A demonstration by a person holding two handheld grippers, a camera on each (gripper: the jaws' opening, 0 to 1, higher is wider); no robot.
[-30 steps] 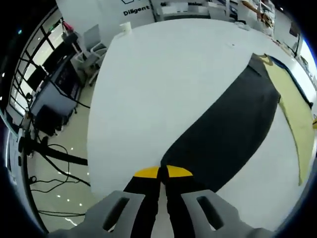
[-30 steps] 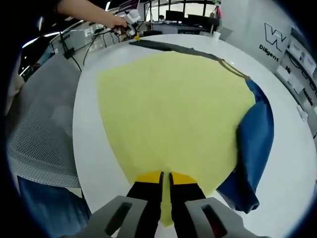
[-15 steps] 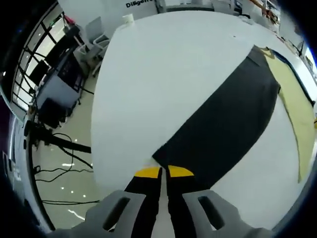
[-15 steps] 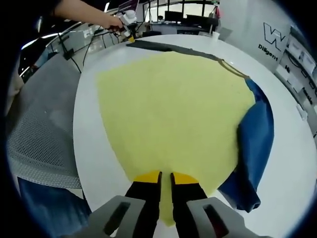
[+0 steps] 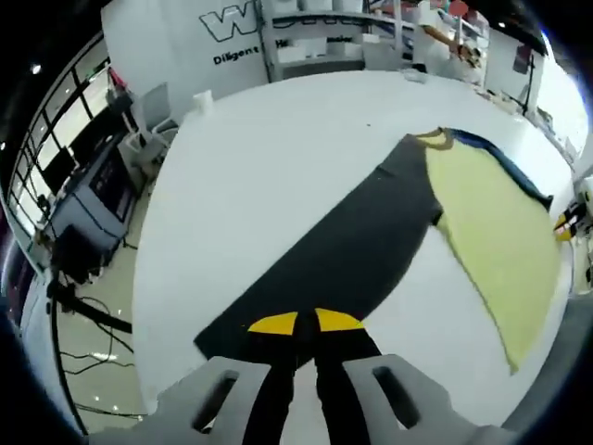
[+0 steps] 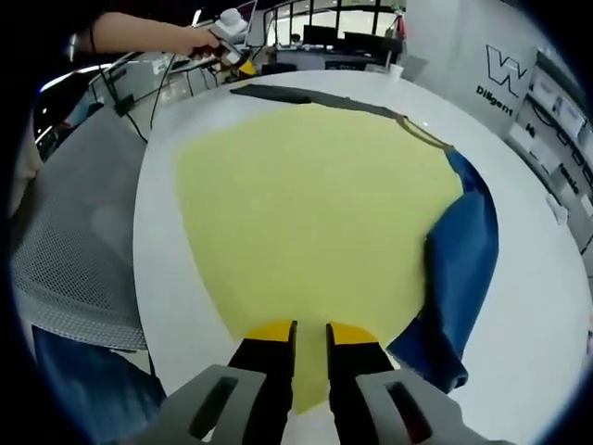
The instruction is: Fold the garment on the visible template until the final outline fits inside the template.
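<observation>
**Both grippers at cloth edges on the white counter**

In the left gripper view, the left gripper [image 5: 306, 323] has its yellow-tipped jaws pressed together on the near end of a dark grey panel [image 5: 343, 250], clamped on that cloth at the counter's edge. The panel runs away across the white counter [image 5: 269, 158] to meet a yellow sheet [image 5: 496, 232], which has a thin blue garment [image 5: 505, 162] edge along its far side. This view alone takes in the wall lettering [image 5: 243, 19] and the floor with cables [image 5: 79, 334] beside the counter.

In the right gripper view, the right gripper [image 6: 310, 332] sits at the near edge of the yellow sheet, jaws slightly parted with yellow cloth showing in the gap; whether they pinch it I cannot tell. Here the blue garment is much more exposed, spilling out along the sheet's right side. The dark grey panel is a thin strip at the far edge. A person's hand [image 6: 199, 39] holds the other gripper beyond it, forearm stretched in from the left. A grey mesh chair [image 6: 69, 241] stands beside the counter.
</observation>
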